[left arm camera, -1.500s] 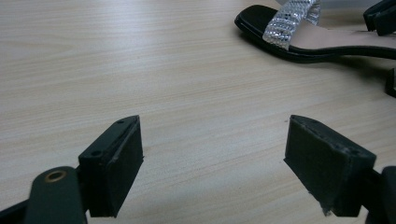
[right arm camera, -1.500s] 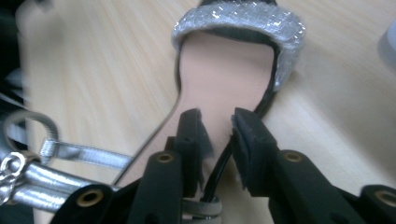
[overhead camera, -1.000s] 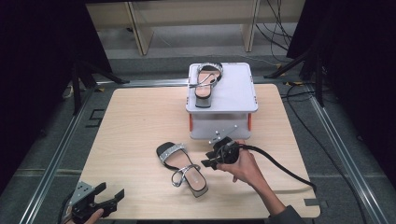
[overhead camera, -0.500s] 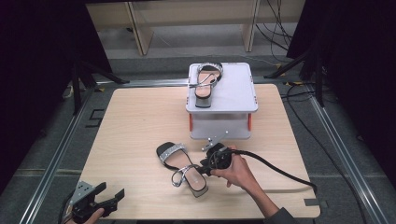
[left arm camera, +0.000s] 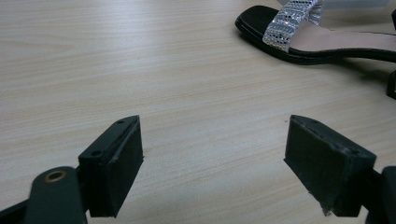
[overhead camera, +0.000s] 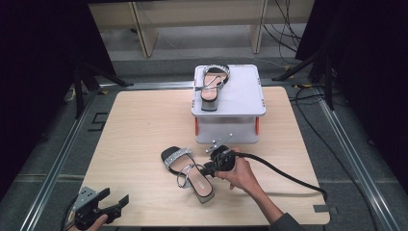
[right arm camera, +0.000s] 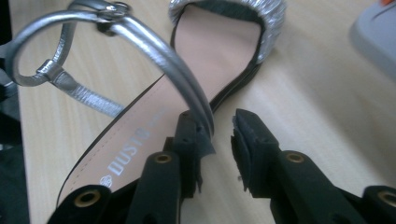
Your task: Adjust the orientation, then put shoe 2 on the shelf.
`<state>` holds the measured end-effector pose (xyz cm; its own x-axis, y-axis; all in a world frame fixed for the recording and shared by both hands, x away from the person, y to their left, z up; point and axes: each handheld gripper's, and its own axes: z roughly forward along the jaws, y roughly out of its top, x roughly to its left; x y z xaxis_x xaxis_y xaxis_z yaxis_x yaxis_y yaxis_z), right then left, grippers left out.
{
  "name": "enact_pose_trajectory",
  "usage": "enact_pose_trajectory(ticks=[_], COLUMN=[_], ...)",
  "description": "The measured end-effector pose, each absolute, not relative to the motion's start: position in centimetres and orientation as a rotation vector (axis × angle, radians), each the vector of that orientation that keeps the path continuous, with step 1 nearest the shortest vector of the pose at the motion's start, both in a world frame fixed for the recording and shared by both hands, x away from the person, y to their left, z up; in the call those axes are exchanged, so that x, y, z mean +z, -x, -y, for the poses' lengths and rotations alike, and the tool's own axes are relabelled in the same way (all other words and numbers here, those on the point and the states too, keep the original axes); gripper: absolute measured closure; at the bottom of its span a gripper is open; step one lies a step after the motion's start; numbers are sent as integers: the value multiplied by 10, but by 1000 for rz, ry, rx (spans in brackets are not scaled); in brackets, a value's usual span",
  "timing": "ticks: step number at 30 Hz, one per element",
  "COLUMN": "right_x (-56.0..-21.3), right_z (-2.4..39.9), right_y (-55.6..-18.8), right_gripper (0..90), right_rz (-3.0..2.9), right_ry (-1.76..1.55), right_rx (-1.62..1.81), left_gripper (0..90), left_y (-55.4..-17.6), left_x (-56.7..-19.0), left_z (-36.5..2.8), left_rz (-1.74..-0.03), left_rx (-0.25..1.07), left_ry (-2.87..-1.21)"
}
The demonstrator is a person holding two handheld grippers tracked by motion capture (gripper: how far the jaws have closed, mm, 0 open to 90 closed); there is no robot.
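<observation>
Where the light wood table runs bare at frame left, plenty of room. Right gripper at lower centre, jaws narrowed around silver ankle strap of the near sandal, small gap left. Left gripper at bottom-left table edge, spread wide, empty. Second sandal atop grey box, upper centre.

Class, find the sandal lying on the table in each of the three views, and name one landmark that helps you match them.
High view: sandal lower centre, beside the right tool.
Left gripper view: its toe at top right.
Right gripper view: sandal across the centre.
Shared landmark: its sparkly toe band.
</observation>
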<state>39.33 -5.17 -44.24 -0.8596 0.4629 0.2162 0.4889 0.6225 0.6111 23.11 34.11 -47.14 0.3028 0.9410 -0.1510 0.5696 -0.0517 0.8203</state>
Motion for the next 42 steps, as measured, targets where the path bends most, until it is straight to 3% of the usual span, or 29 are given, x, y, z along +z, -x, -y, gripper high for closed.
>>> enact_pose_trajectory(ticks=[10,21,42], right_x=[-437,-434,-440], right_z=[44,43,53], right_y=[-396,-398,-409], right_gripper=[690,774,777], right_rz=[2849,2867,2737], right_ry=[763,726,693], right_rx=[-1024,-963,-938], left_gripper=[186,186,186], left_y=[-232,-230,-228], left_x=[-472,-472,-471], left_z=[-341,-342,-344], left_rz=[-1360,-1358,-1371], left_rx=[555,556,565], left_ry=[-1715,-1711,-1754])
